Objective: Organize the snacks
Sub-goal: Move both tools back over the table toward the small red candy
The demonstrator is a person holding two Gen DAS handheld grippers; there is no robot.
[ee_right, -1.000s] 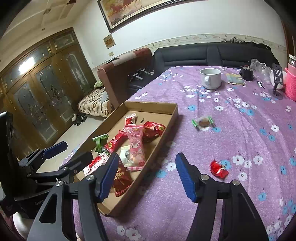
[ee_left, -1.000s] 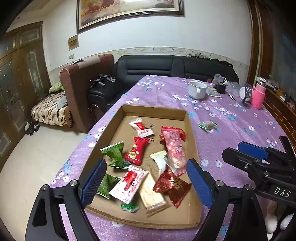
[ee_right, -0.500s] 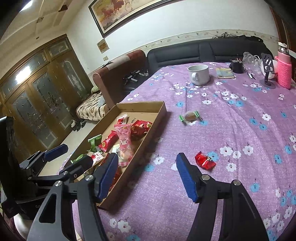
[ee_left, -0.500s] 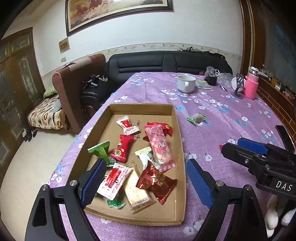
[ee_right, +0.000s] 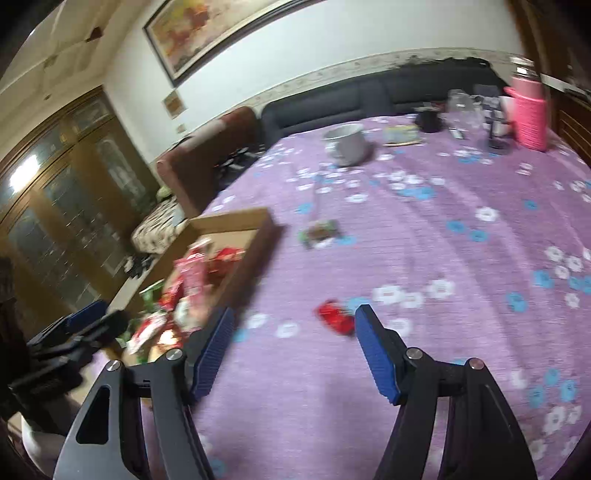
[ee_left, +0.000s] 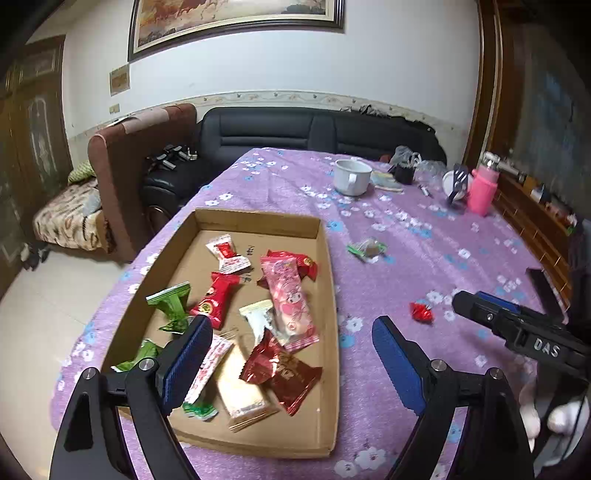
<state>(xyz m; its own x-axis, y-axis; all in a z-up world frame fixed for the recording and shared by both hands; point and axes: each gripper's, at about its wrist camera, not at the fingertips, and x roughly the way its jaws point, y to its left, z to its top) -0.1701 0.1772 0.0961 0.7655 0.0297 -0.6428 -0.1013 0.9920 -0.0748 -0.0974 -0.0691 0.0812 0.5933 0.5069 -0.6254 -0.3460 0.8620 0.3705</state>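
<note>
Snacks: most lay in the box (ee_left: 258, 221); a red candy (ee_right: 334, 317) and a green-ended candy (ee_right: 320, 233) lay loose on the cloth (ee_right: 443, 258).
Right tongs (ee_right: 293, 350): open, empty, jaws having just widened; the picture was blurred. The red candy sat just beyond the tips, close by the right pad (ee_right: 376, 358); whether it touched, I could not tell.
Left tongs (ee_left: 291, 363): open wide, nothing between the jaws, held over the near end of the box. The left pad (ee_left: 186, 363) stood in front of a white-and-red wrapper (ee_left: 210, 363).
Box, near end: a dark red packet (ee_left: 284, 373), a beige bar (ee_left: 243, 395), a small green sweet (ee_left: 199, 410) and a green wrapper (ee_left: 138, 358) at the left wall.
Box, middle: a pink pack (ee_left: 290, 302) lay lengthwise over a red pack (ee_left: 295, 260); a white sachet (ee_left: 258, 317) lay against its left side; left of those a red sweet (ee_left: 216, 299) and a green sachet (ee_left: 171, 304).
Box, far end: a white-and-red sweet (ee_left: 227, 254).
Cloth, right of the box: the red candy near, the green-ended one farther off, well apart.
Far end of the table: a white mug (ee_left: 351, 177), a black cup (ee_left: 402, 173), a pink bottle (ee_left: 482, 190).
Behind: a black sofa (ee_left: 295, 129), a brown armchair (ee_left: 122, 166), a framed painting (ee_left: 236, 18).
</note>
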